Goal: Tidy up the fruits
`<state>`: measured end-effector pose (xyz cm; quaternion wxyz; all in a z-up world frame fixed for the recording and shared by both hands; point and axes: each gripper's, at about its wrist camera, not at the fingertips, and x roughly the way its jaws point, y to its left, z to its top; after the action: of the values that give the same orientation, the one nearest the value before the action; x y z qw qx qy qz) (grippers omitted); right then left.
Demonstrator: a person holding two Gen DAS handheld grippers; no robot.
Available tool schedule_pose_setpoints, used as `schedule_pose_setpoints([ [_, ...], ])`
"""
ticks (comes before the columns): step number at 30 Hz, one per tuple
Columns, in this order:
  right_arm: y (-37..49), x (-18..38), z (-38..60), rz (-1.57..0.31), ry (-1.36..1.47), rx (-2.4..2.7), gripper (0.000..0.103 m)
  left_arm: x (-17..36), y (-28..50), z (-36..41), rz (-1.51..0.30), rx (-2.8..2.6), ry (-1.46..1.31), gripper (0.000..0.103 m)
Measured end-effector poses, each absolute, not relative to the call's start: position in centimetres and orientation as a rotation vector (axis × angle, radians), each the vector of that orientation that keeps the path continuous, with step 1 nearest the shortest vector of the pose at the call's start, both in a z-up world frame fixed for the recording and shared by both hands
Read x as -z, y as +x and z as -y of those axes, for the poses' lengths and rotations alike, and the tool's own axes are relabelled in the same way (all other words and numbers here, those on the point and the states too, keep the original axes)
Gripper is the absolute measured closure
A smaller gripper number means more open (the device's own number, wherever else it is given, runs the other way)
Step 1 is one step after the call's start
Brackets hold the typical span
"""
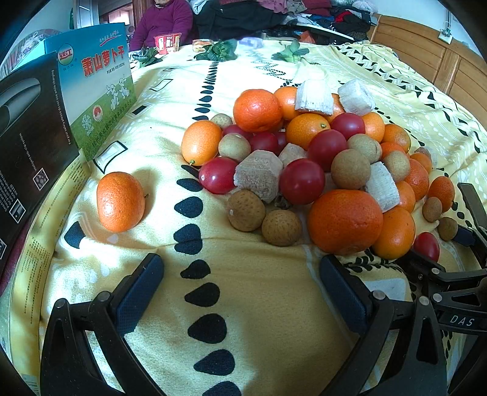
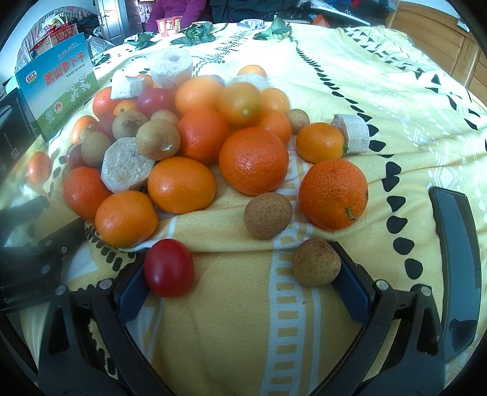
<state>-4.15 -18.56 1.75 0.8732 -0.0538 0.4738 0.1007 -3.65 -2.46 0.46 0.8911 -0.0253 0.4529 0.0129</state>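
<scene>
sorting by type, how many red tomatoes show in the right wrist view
4 tomatoes: one nearest the camera, apart from the pile; one high up beside a pale chunk; two partly covered at the pile's left edge. More may be hidden.

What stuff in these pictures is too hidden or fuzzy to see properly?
- Fruit deep in the fruit pile: both views, covered by the fruit on top, so no full count.
- Black box: left wrist view, cut off by the left edge; small print unreadable.
- Red cup: right wrist view, far away, label too small.
- Seated person: left wrist view, cut off by the top edge.
</scene>
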Motion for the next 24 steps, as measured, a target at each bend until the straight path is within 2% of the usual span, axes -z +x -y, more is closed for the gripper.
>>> schedule_pose_setpoints([
  [24, -4.02, -1.67, 18.62, -0.991, -0.109, -0.216, 0.0, -0.57, -3.79, 2.54, -0.94, -0.029, -0.05, 0.0],
])
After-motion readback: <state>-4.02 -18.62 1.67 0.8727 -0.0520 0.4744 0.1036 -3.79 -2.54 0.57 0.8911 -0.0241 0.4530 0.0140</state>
